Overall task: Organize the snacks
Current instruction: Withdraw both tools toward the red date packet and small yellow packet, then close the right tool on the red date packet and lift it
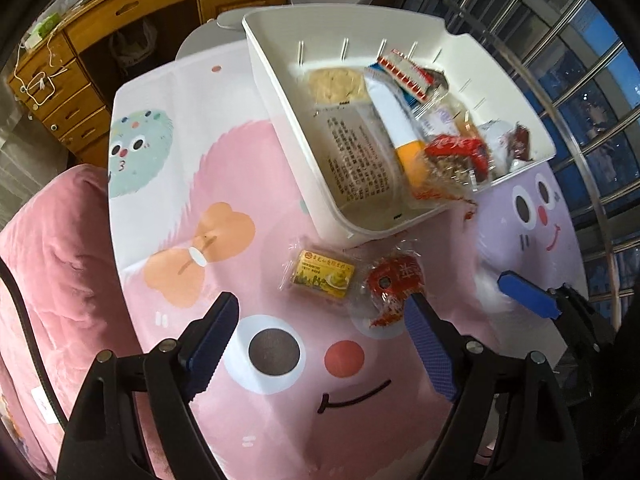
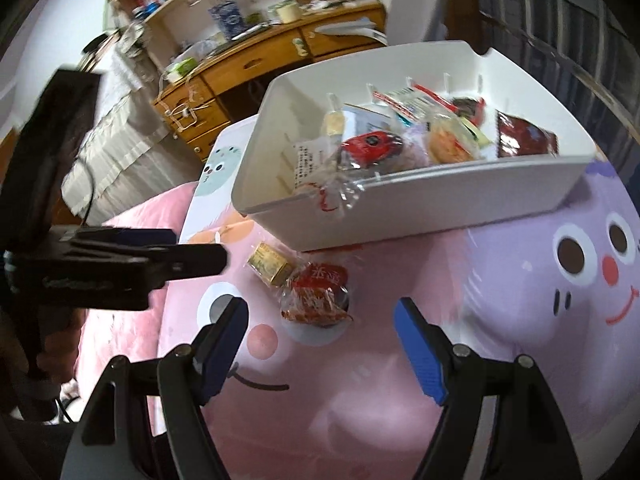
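Observation:
A white bin [image 1: 280, 92] [image 2: 460, 208] holding several wrapped snacks stands on the cartoon tablecloth. In front of it lie a yellow boxed snack [image 1: 322, 276] [image 2: 269, 266] and a red-wrapped snack [image 1: 390, 284] [image 2: 316, 294], side by side. My left gripper [image 1: 322, 312] hovers open just above and short of both snacks, nothing between its blue pads; it appears from the side in the right wrist view [image 2: 192, 250]. My right gripper [image 2: 320, 318] is open too, with the red snack just beyond its fingertips. One of its blue fingers [image 1: 528, 294] shows at the right of the left wrist view.
A pink cushioned seat [image 1: 52, 264] borders the table on the left. A wooden desk with drawers [image 1: 80, 80] [image 2: 248, 68] stands behind. Metal window bars [image 1: 580, 80] run along the right. The tablecloth [image 1: 280, 400] [image 2: 520, 320] lies flat in front of the snacks.

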### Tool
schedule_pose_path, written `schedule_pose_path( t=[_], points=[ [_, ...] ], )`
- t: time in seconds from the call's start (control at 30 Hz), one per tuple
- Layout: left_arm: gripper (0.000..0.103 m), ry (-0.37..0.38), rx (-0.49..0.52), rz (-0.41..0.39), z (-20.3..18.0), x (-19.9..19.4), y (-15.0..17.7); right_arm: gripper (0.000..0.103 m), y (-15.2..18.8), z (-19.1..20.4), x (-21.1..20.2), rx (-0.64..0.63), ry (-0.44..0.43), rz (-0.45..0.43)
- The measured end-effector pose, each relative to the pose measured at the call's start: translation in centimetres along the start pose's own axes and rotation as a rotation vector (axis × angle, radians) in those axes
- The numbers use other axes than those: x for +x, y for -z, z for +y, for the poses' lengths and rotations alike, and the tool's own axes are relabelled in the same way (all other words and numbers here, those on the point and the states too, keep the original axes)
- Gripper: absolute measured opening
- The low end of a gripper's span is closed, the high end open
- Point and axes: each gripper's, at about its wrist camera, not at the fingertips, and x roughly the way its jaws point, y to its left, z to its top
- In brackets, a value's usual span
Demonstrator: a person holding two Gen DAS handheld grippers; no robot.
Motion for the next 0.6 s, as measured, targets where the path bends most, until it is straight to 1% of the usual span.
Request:
schedule_pose_path(
  t=[0.23, 0.47, 0.6],
  points=[
    [0.084, -0.028, -0.012, 0.053, 0.2, 3.5, -0.8, 0.076, 0.4, 0.8, 1.8, -0.147, 0.040, -0.037],
    [0.083, -0.055, -0.011, 0.084, 0.5, 6.0, -1.1, 0.076, 0.9, 1.3, 4.4, -0.265, 0.064, -0.014],
    [0.083, -0.053, -0.005, 0.097, 0.7, 7.0, -1.2, 0.075, 1.1, 1.5, 5.6, -0.288, 0.054, 0.000]
  ],
)
